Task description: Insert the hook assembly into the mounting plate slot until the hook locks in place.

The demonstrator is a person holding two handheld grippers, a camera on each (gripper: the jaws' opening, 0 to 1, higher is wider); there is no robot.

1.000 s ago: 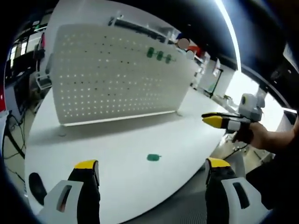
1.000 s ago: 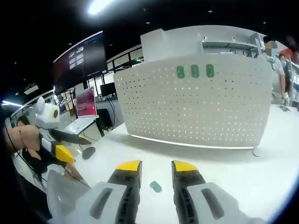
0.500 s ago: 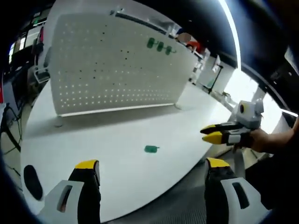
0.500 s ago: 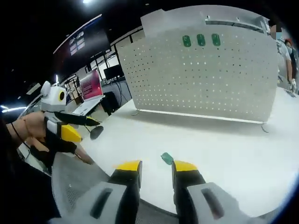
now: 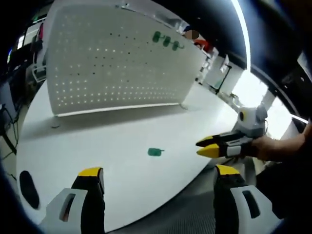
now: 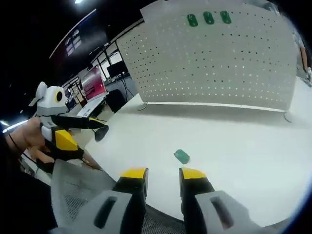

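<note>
The green hook assembly (image 6: 182, 156) lies loose on the white table (image 6: 243, 146), just ahead of my right tongs (image 6: 163, 174) and a shade to their right; from my left tongs (image 5: 158, 171) it sits further out, ahead and roughly on their centre line (image 5: 155, 152); I hold nothing, the left tongs gaping wide and the right tongs narrowly parted around bare air. I judge the piece to be small moulded plastic, light and stiff, likely to skid on the smooth tabletop if I nudge it before I clamp; I would pinch it across its flat body, leaving the hook end free to enter the slot, though at this size I cannot tell which end that is. The perforated mounting plate (image 6: 219, 63) stands upright well beyond the piece; three green hooks (image 6: 208, 18) already sit near its top edge.
</note>
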